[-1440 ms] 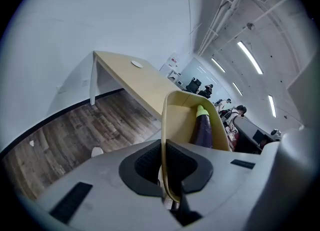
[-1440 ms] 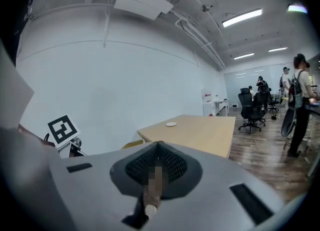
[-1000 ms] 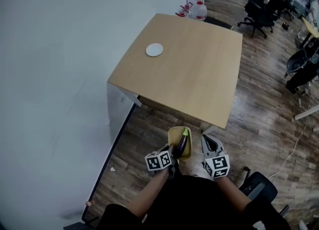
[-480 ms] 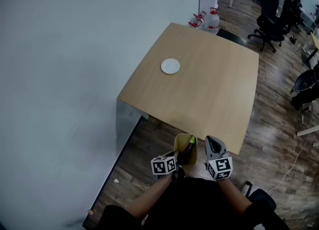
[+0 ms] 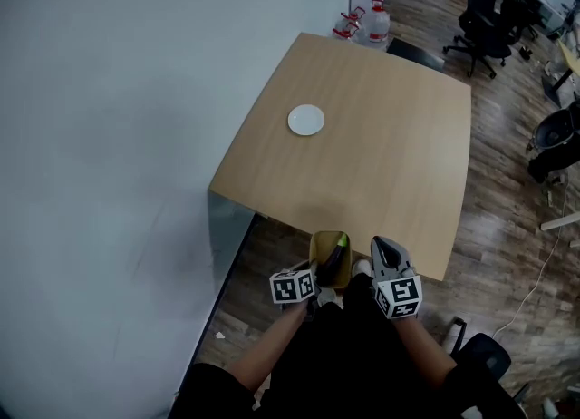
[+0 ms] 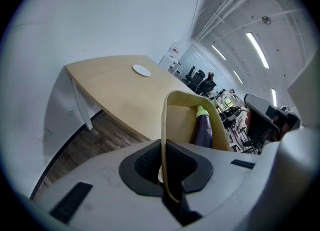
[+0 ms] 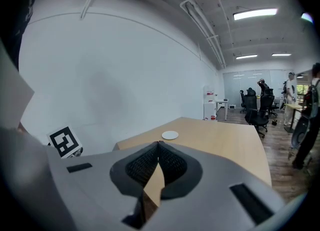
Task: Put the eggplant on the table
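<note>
A dark purple eggplant [image 5: 332, 260] with a green stem lies in a yellow bowl [image 5: 319, 246] held just short of the near edge of the wooden table [image 5: 381, 145]. My left gripper [image 5: 314, 276] is shut on the bowl's near rim; in the left gripper view the rim [image 6: 165, 140] runs between the jaws and the eggplant [image 6: 203, 131] rests inside. My right gripper [image 5: 384, 249] hovers to the right of the bowl, shut with nothing held. In the right gripper view its fingertips [image 7: 157, 147] meet in front of the table [image 7: 225, 140].
A small white plate [image 5: 306, 120] sits on the table's left half, and shows too as the plate [image 6: 141, 70] and the plate [image 7: 170, 135]. A white wall runs along the left. Water bottles [image 5: 367, 23] stand behind the table; office chairs [image 5: 485, 4] are at the far right.
The table's near edge has come closer to the bowl and grippers. The left gripper still holds the bowl with the eggplant; the right gripper stays shut beside it.
</note>
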